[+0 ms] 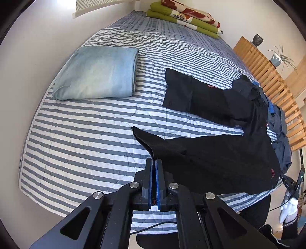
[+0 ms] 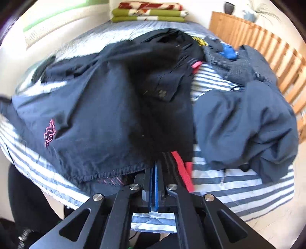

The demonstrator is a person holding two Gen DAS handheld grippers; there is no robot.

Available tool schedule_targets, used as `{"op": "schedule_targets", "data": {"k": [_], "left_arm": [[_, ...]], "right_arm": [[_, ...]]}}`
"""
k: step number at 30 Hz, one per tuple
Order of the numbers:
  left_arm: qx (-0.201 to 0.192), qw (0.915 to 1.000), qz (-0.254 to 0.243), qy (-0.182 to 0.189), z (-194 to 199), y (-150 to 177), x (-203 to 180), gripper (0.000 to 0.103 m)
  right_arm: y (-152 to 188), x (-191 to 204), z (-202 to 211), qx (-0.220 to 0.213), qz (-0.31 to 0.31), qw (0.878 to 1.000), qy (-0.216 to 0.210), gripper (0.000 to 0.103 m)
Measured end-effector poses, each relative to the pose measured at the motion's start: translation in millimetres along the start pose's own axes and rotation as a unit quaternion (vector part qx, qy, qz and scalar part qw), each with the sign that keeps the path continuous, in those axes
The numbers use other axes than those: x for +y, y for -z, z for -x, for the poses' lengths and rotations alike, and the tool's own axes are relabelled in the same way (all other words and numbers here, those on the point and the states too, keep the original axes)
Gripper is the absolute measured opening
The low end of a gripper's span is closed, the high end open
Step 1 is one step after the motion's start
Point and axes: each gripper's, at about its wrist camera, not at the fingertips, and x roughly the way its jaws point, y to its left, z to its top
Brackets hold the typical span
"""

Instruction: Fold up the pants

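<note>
Left gripper [image 1: 154,162] clamped tight on the hem edge of the black pants [image 1: 220,159], that leg lifted off the bed [image 1: 80,138]. Right gripper [image 2: 154,168] closed too, blue pads together at the pants' [image 2: 107,118] waistband end beside a red drawstring [image 2: 181,172]; whether cloth is actually pinched, can't tell. Other leg lies flat on the striped quilt. Folded light-blue towel [image 1: 97,73] to the left, green floral blankets [image 1: 183,16] at the far end, wooden slatted panel [image 1: 267,76] on the right. Right view motion-blurred; clothes pile [image 2: 246,122] beside the pants is hard to separate.
</note>
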Motion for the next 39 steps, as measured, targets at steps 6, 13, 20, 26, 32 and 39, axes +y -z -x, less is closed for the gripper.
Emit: {"op": "schedule_targets", "data": {"k": [6, 13, 20, 26, 32, 39], "left_arm": [[0.055, 0.9984, -0.007, -0.010, -33, 29, 9, 0.006], [0.049, 0.9979, 0.029, -0.030, -52, 37, 20, 0.008], [0.013, 0.9948, -0.096, 0.030, -69, -12, -123, 0.008], [0.013, 0.9643, -0.240, 0.112, -109, -39, -313, 0.008], [0.052, 0.9294, -0.311, 0.191, -166, -58, -467, 0.019], [0.119, 0.9104, -0.362, 0.162, -255, -38, -567, 0.047]], "right_arm": [[-8, -14, 46, -0.018, 0.013, 0.999, -0.024, 0.001], [11, -28, 33, 0.035, 0.005, 0.999, -0.017, 0.013], [-46, -49, 20, -0.041, -0.065, 0.995, -0.064, 0.030], [-69, -30, -55, -0.004, -0.062, 0.996, -0.061, 0.030], [-53, -22, -77, 0.015, -0.065, 0.995, -0.077, 0.033], [-27, -10, -70, 0.004, -0.026, 0.997, -0.077, 0.036]]}}
